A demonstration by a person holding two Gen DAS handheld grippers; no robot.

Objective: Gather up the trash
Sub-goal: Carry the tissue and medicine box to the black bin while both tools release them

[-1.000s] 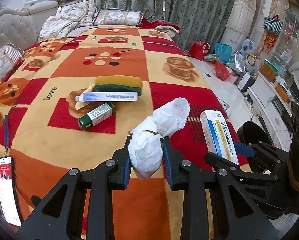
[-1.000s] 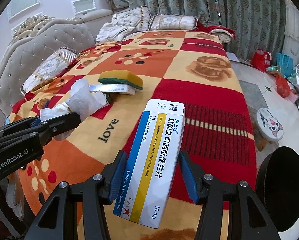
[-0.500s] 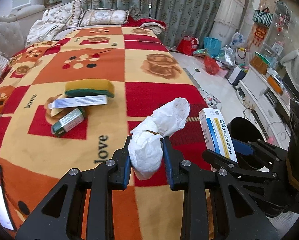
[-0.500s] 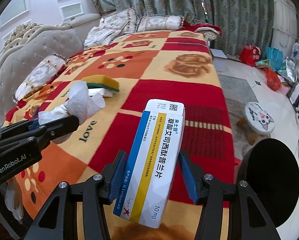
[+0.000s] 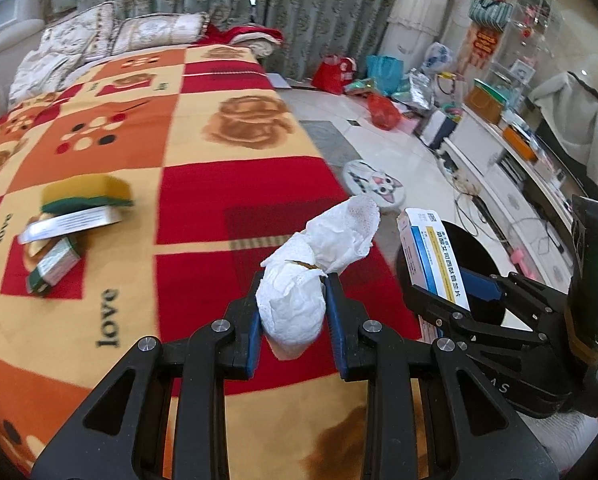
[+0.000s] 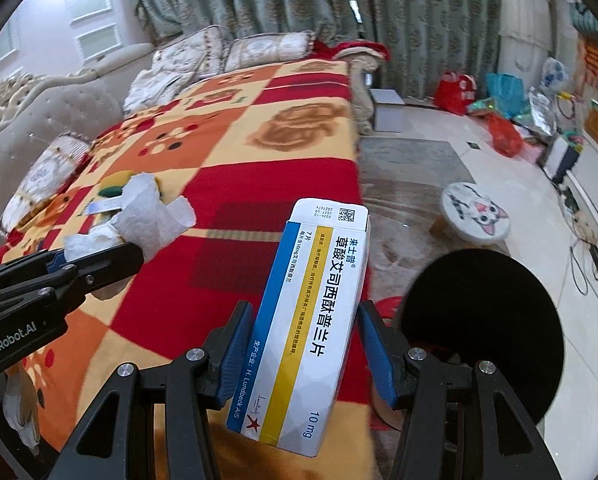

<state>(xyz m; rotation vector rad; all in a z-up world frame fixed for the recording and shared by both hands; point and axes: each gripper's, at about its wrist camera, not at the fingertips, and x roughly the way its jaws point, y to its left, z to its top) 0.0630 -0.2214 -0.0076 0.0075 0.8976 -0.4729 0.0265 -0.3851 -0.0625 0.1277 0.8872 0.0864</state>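
Left gripper (image 5: 293, 322) is pinching a crumpled tissue (image 5: 319, 256), and right gripper (image 6: 307, 354) is squeezing a medicine box (image 6: 313, 320). Both are hanging beside the black bin (image 6: 483, 328), not dropped yet. Behind them, a sponge (image 5: 87, 192) and two small boxes (image 5: 65, 240) are waiting on the blanket (image 5: 219, 184).

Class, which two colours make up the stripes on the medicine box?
Blue and yellow stripes on the white medicine box, seen best in the right wrist view.
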